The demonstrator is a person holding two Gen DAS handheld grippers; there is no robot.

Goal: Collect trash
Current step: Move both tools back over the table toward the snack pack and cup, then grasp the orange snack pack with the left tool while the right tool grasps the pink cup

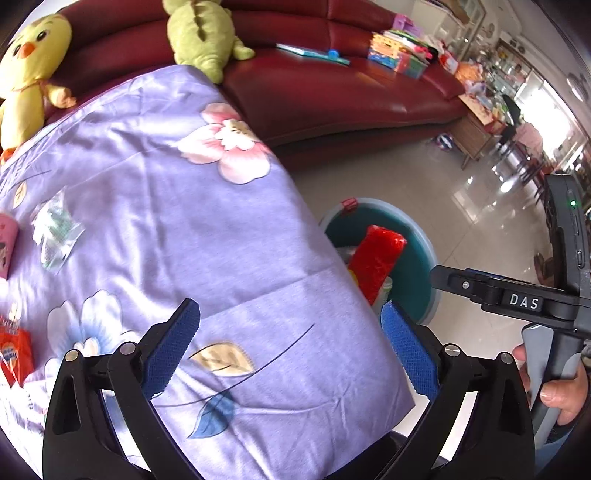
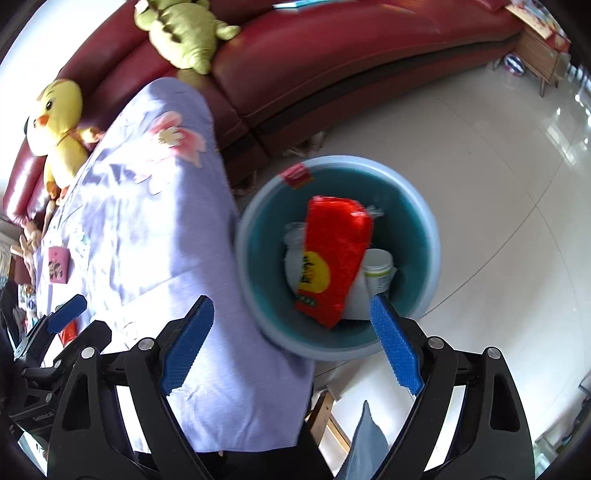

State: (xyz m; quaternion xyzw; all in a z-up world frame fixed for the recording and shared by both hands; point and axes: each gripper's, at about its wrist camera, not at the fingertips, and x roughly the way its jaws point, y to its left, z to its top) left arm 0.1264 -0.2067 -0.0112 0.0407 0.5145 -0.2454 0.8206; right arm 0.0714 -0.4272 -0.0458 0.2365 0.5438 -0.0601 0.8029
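both pairs of blue-padded fingers fill the near edge of each view, spread wide with nothing between them. left gripper [image 1: 290,347] hangs over the near corner of the desk [image 1: 184,206], which is draped in a lilac flowered cloth; right gripper [image 2: 291,345] straddles the cloth's edge and the bin [image 2: 432,236] below.

that round pale-rimmed bin with its teal inside stands on the floor [image 2: 498,155] just beside the desk's right edge, and a small red label [image 2: 296,175] sits on its far rim. inside it a red packet [image 2: 338,254] with a yellow disc and dark print, too blurred to read, leans over a white jar [image 2: 378,269] and other pale rubbish.

on the cloth, well left, lie a clear crumpled wrapper [image 1: 55,232], a pink card [image 1: 7,243] and an orange-red packet [image 1: 14,350], its print unreadable.

"das" reads on the other gripper's black body [image 1: 524,301], held by a hand [image 1: 561,391].

beyond the bin, glossy tile runs open toward the red sofa [image 1: 332,88], which closes off the far side, with a yellow chick toy [image 1: 33,66] and green plush [image 1: 199,33] on it.
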